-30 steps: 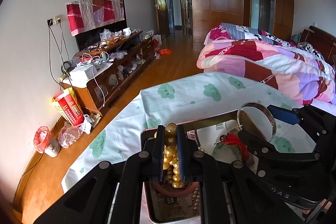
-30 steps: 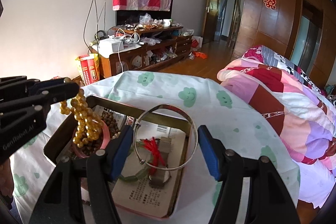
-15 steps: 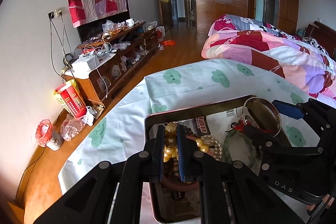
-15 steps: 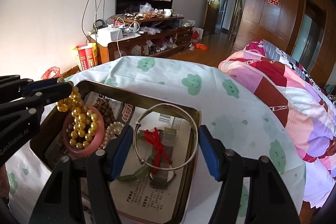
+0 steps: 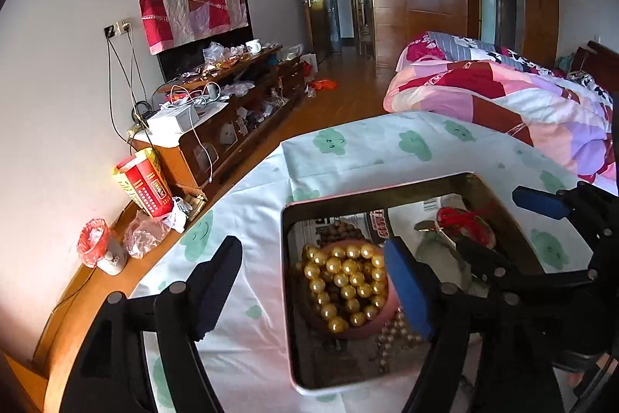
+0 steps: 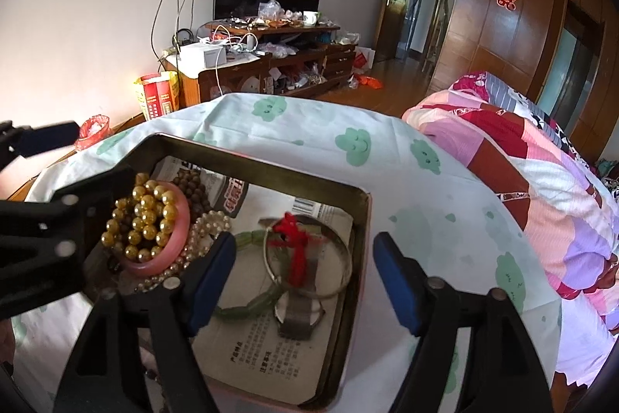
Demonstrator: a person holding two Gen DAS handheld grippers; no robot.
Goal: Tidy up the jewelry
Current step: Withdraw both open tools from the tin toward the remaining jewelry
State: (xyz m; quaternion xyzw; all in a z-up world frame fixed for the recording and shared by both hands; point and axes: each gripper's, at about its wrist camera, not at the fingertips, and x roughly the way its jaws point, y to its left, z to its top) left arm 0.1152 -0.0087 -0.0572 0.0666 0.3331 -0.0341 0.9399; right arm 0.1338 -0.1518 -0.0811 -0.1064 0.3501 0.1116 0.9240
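Observation:
A metal tin (image 5: 387, 195) (image 6: 271, 177) lined with printed paper sits on the cloud-print cloth. The gold bead strand (image 5: 344, 287) (image 6: 141, 221) lies piled on a pink bangle (image 6: 170, 256) in the tin's left part, beside brown beads (image 6: 193, 188) and a pearl strand (image 6: 205, 225). My left gripper (image 5: 313, 291) is open and empty just above the gold beads. My right gripper (image 6: 303, 281) is open and empty over the tin's right part, above a silver bangle (image 6: 340, 281), a red tassel (image 6: 296, 246), a green bead bracelet (image 6: 247, 302) and a watch (image 6: 300, 316).
The tin stands on a round table under the cloud-print cloth (image 6: 348, 149). A bed with a pink patchwork quilt (image 6: 541, 188) is close on the right. A cluttered TV cabinet (image 6: 271, 60), a red box (image 5: 145, 186) and wooden floor lie beyond the table.
My left gripper lowered the gold bead strand onto the pink bangle and opened, letting it go. The silver bangle came down from between my right gripper's fingers and now lies in the tin.

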